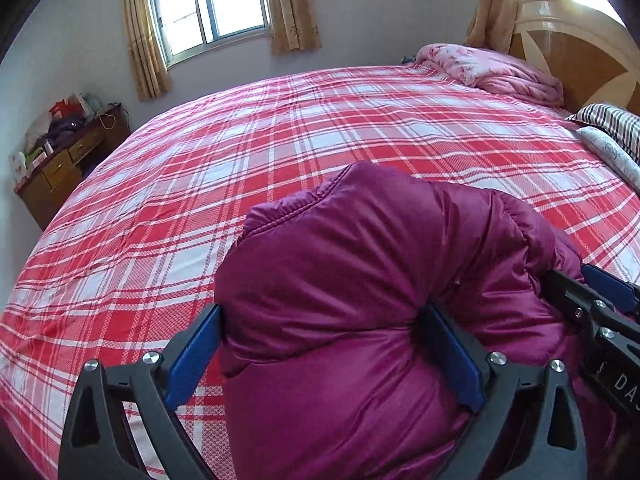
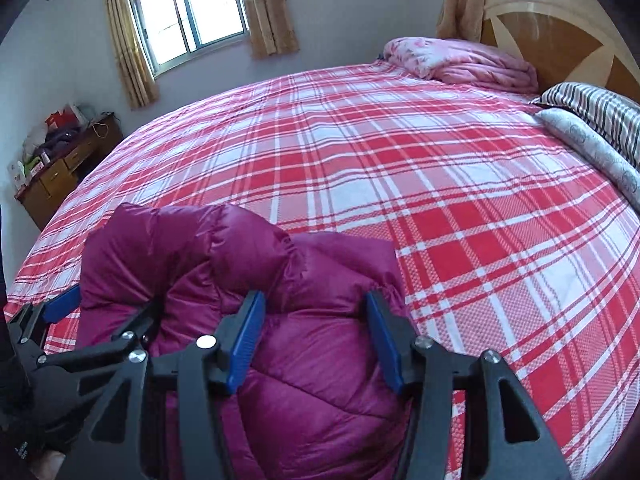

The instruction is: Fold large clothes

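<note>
A bulky magenta padded jacket lies bunched on the red and white checked bed, at its near edge, far from the headboard and the pink quilt in the far corner. The left gripper stands spread wide around a puffed fold of the jacket, its right pad sunk into the fabric and its left pad just beside it, so I cannot tell whether it grips. The right gripper, just beside the left one, is half spread over another bulge of the jacket, its blue pads touching the fabric without clearly pinching it.
</note>
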Motion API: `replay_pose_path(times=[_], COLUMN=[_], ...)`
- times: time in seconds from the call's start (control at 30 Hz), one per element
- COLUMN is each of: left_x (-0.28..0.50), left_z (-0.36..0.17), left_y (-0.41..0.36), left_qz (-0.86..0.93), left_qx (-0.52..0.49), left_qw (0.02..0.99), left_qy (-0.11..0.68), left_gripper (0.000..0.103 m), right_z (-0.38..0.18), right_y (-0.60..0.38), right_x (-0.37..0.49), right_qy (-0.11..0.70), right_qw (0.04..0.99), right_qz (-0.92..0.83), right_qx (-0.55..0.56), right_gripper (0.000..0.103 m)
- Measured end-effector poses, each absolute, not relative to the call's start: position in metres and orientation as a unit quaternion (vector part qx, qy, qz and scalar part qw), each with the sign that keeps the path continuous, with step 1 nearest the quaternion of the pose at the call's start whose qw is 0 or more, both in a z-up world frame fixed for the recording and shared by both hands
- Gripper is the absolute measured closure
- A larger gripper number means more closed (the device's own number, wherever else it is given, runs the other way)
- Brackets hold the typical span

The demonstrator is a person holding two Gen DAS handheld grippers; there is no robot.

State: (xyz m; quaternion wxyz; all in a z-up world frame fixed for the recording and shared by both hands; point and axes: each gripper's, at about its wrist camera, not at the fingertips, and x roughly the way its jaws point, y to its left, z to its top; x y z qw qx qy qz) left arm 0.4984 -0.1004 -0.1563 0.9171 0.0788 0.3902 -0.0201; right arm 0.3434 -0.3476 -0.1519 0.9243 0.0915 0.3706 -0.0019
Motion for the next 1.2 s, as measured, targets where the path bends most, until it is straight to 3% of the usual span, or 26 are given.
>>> replay_pose_path(times=[1.2], left_x=[0.504], left_z=[-0.169], left_y=[-0.109], left_qz=[-0.014], left_qx=[0.093], left_qw=[0.91], left_qy=[0.404], left_gripper=[0.001], right_z=[-0.177], right_y=[-0.352], right_x=[0.356], right_qy=[0.394], right_qw=[0.913], right_qz=[-0.002], right_qx=[0.103], right_gripper=[0.046])
